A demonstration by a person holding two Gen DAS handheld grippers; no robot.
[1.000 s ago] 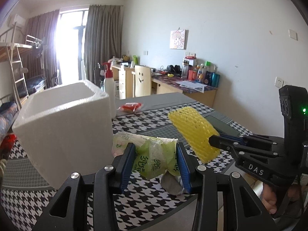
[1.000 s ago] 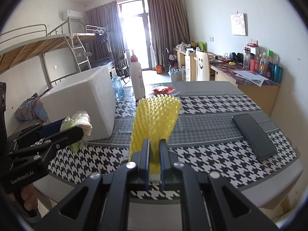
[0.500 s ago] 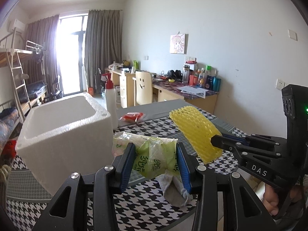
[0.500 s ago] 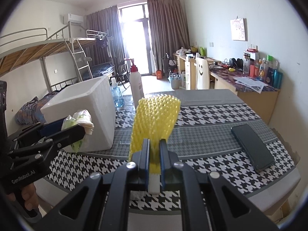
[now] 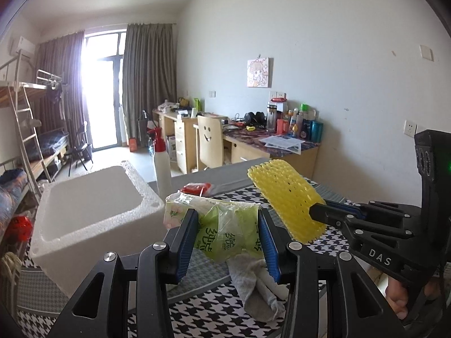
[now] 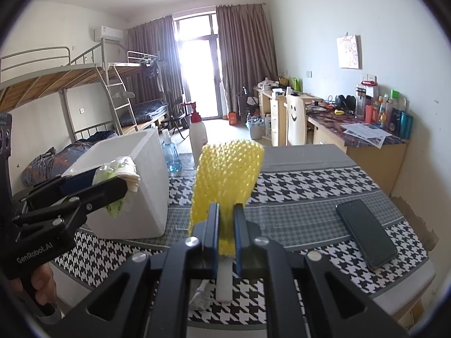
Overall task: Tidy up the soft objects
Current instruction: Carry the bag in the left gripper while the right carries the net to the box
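My left gripper [image 5: 227,222] is shut on a green tissue pack [image 5: 225,231] in crinkled plastic, held above the table. It shows from the side in the right wrist view as the left gripper [image 6: 112,180] with the tissue pack [image 6: 119,170] sticking out. My right gripper [image 6: 225,225] is shut on a yellow foam net sleeve [image 6: 225,177], which stands up from its jaws; the same sleeve [image 5: 287,200] juts left from the right gripper [image 5: 318,214]. An open white foam box [image 5: 90,219] stands to the left. A grey sock [image 5: 256,287] lies on the table below.
The checkered table [image 6: 310,186] carries a black phone [image 6: 366,233] at right, a white bottle with red cap [image 5: 162,169], and a red packet [image 5: 197,188] behind. A white strip [image 6: 224,281] lies under my right gripper. A desk with a chair [image 6: 296,124] stands beyond.
Both grippers have risen a little with their loads; the foam box's opening and the sock beneath have come more into view. Neither grip has changed.
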